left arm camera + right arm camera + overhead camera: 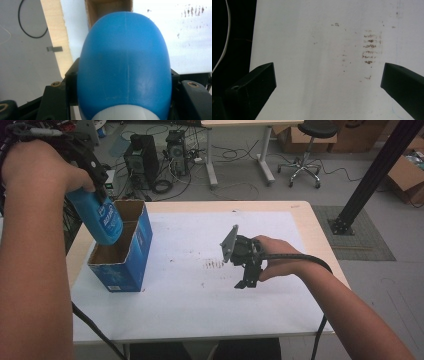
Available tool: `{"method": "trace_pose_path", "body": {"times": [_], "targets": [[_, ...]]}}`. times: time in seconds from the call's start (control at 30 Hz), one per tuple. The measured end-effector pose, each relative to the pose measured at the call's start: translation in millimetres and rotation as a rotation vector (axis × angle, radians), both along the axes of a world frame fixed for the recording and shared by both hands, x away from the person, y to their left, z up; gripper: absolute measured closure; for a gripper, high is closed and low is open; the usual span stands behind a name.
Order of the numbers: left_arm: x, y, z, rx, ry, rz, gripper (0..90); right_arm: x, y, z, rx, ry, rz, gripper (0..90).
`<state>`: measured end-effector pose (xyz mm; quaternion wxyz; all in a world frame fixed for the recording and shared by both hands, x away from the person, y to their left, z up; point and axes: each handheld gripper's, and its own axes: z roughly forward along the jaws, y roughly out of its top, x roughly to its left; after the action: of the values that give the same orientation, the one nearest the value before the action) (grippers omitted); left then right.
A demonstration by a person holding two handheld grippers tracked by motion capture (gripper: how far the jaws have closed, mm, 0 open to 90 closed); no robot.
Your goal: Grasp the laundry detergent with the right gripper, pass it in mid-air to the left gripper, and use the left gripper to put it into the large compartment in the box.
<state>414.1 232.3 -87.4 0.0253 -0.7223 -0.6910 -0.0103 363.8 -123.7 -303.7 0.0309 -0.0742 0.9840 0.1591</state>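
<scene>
A blue plastic bottle [102, 220] with a white cap end hangs bottom down, tilted, over the open top of a blue cardboard box [132, 245] at the table's left. My left gripper [95, 187] is shut on the bottle near its neck. In the left gripper view the bottle's rounded body [125, 57] sits between the black jaws, with the box's brown inside [107, 7] beyond it. My right gripper [247, 280] is held low over the white sheet [200, 295] at centre right. Its jaws stand wide apart with nothing between them [328, 82].
Brown smudges [215, 264] mark the sheet just left of the right gripper, also in the right gripper view [369, 50]. On the floor beyond the table stand computer towers [142, 157], a desk leg [210, 155], a stool [305, 155] and a black post [370, 175].
</scene>
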Motion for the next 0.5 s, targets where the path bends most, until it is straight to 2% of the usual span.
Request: {"method": "trace_pose_path", "body": {"times": [0.27, 0.5], "targets": [[6.9, 4.5, -16.6, 0.003, 0.011, 0.008, 39.3, -1.0, -1.2, -1.9, -0.025, 0.001, -0.004, 0.0], [14.4, 5.2, -41.8, 0.006, 0.033, 0.007, 39.4, -2.2, -4.5, 2.4, -0.041, -0.005, -0.015, 0.0]]}}
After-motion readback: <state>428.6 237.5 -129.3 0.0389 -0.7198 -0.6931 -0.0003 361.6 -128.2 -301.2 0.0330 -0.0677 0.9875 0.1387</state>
